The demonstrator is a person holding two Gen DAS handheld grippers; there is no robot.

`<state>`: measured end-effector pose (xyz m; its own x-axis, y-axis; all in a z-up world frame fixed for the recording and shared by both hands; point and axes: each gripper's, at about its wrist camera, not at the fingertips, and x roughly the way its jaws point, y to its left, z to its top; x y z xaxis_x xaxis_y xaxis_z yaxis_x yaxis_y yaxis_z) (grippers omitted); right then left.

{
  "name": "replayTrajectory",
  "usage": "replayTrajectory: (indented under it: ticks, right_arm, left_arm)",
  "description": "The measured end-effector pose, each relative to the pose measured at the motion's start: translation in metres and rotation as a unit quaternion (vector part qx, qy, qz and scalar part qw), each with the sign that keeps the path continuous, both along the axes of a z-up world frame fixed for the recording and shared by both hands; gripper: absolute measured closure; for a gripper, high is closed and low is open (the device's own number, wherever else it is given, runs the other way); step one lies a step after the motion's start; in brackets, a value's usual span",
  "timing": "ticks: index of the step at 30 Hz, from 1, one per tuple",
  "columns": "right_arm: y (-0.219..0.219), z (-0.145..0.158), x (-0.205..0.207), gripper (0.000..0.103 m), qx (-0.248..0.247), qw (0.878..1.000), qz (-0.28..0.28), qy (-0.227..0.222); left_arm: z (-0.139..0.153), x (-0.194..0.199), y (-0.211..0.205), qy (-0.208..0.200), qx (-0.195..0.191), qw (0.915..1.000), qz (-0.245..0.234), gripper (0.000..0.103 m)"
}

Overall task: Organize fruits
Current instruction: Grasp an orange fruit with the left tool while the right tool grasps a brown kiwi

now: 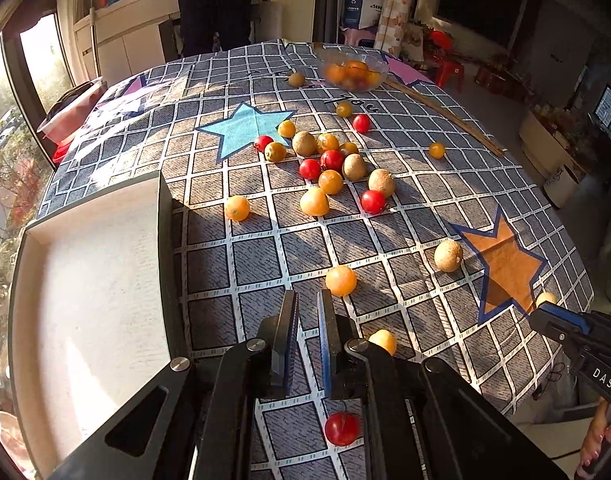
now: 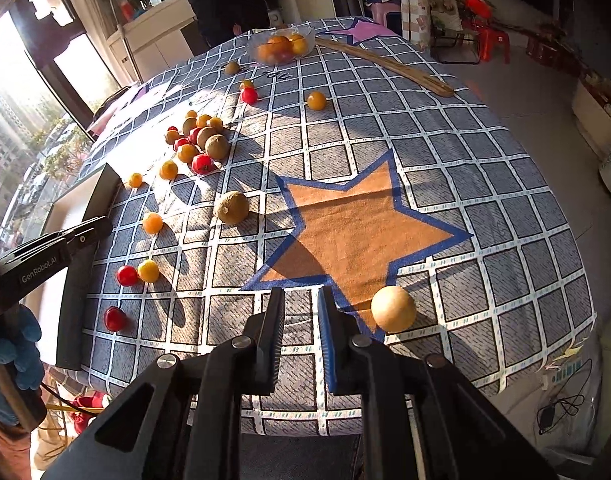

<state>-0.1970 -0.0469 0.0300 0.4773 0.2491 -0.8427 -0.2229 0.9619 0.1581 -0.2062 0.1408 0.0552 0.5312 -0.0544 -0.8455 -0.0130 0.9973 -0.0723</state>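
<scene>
This looks like a lived-in home. A star-patterned cloth covers the surface, sun comes through big windows, white cupboards stand behind, and shopping bags and red plastic stools crowd the floor.

Lit hard by low sun through the windows at left. Glare blown out on the white tray. Long shadows stretched rightward from the fruits across the tabletop. Dim and murky toward the right background. Bent by strong fisheye curvature at the edges; sharp in the centre.
</scene>
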Motion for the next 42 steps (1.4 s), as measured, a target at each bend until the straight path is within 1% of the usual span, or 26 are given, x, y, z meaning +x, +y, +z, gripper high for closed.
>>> replayTrajectory:
  ticks: [4, 7, 8, 9, 10, 11, 12, 13, 16, 20, 22, 25, 30, 31, 32, 33, 37, 41, 42]
  right_arm:
    - [0.006, 0.002, -0.003, 0.085, -0.005, 1.000, 0.007, -0.006]
    - [0.004, 0.004, -0.005, 0.084, -0.012, 1.000, -0.001, -0.015]
    - [0.002, 0.005, -0.006, 0.082, -0.014, 1.000, -0.005, -0.017]
    - [-0.001, 0.005, -0.007, 0.079, -0.015, 1.000, -0.010, -0.019]
    - [-0.005, 0.005, -0.007, 0.066, -0.017, 1.000, -0.016, -0.021]
    - [-0.008, 0.005, -0.008, 0.048, -0.023, 0.999, -0.023, -0.022]
    - [-0.012, 0.004, -0.008, 0.042, -0.028, 0.999, -0.028, -0.026]
    - [-0.016, 0.003, -0.009, 0.041, -0.031, 0.999, -0.032, -0.028]
    - [-0.029, -0.001, -0.007, 0.041, -0.029, 0.998, -0.048, -0.025]
    - [-0.041, -0.011, 0.001, 0.040, -0.022, 0.997, -0.067, -0.011]
    - [-0.043, -0.014, 0.004, 0.040, -0.024, 0.997, -0.071, -0.011]
    - [-0.048, -0.016, 0.002, 0.041, -0.024, 0.996, -0.078, -0.020]
    - [-0.063, -0.007, -0.006, 0.041, -0.003, 0.996, -0.076, -0.044]
    - [-0.066, -0.005, -0.006, 0.041, 0.002, 0.996, -0.073, -0.043]
    - [-0.068, -0.005, -0.007, 0.041, 0.004, 0.997, -0.071, -0.041]
    - [-0.070, -0.005, -0.006, 0.040, 0.003, 0.997, -0.069, -0.039]
    - [-0.074, -0.010, -0.002, 0.041, -0.016, 0.995, -0.086, -0.042]
    - [-0.076, -0.019, 0.017, 0.041, -0.015, 0.994, -0.101, -0.032]
    - [-0.073, -0.020, 0.022, 0.041, -0.020, 0.994, -0.100, -0.037]
  left_arm:
    - [-0.002, -0.003, 0.007, 0.001, -0.004, 1.0000, 0.005, 0.092]
    - [-0.006, 0.000, 0.004, 0.003, 0.002, 1.0000, 0.006, 0.091]
    - [-0.007, 0.001, 0.002, 0.002, 0.003, 1.0000, 0.003, 0.084]
    - [-0.009, 0.002, 0.000, 0.002, 0.002, 1.0000, -0.001, 0.073]
    - [-0.010, 0.004, -0.002, -0.001, 0.001, 1.0000, -0.003, 0.037]
    - [-0.010, 0.006, -0.004, -0.012, 0.001, 0.9999, 0.000, 0.014]
    - [-0.008, 0.006, -0.006, -0.031, 0.004, 0.9995, 0.003, 0.014]
    - [-0.007, 0.007, -0.008, -0.038, 0.005, 0.9993, -0.001, 0.014]
    - [-0.009, 0.019, -0.016, -0.031, 0.012, 0.9994, -0.009, 0.014]
    - [-0.022, 0.035, -0.022, -0.009, 0.029, 0.9995, -0.009, 0.014]
    - [-0.029, 0.039, -0.022, 0.001, 0.028, 0.9996, -0.007, 0.014]
    - [-0.034, 0.041, -0.023, 0.007, 0.031, 0.9995, -0.006, 0.014]
    - [-0.041, 0.045, -0.028, 0.016, 0.038, 0.9991, -0.013, 0.014]
    - [-0.042, 0.046, -0.029, 0.017, 0.039, 0.9990, -0.015, 0.016]
    - [-0.044, 0.047, -0.031, 0.019, 0.041, 0.9988, -0.017, 0.025]
    - [-0.046, 0.049, -0.033, 0.025, 0.042, 0.9986, -0.021, 0.028]
    - [-0.045, 0.051, -0.035, 0.022, 0.042, 0.9987, -0.020, 0.028]
    - [-0.045, 0.051, -0.035, 0.022, 0.042, 0.9987, -0.019, 0.028]
    - [-0.045, 0.051, -0.035, 0.022, 0.041, 0.9987, -0.019, 0.028]
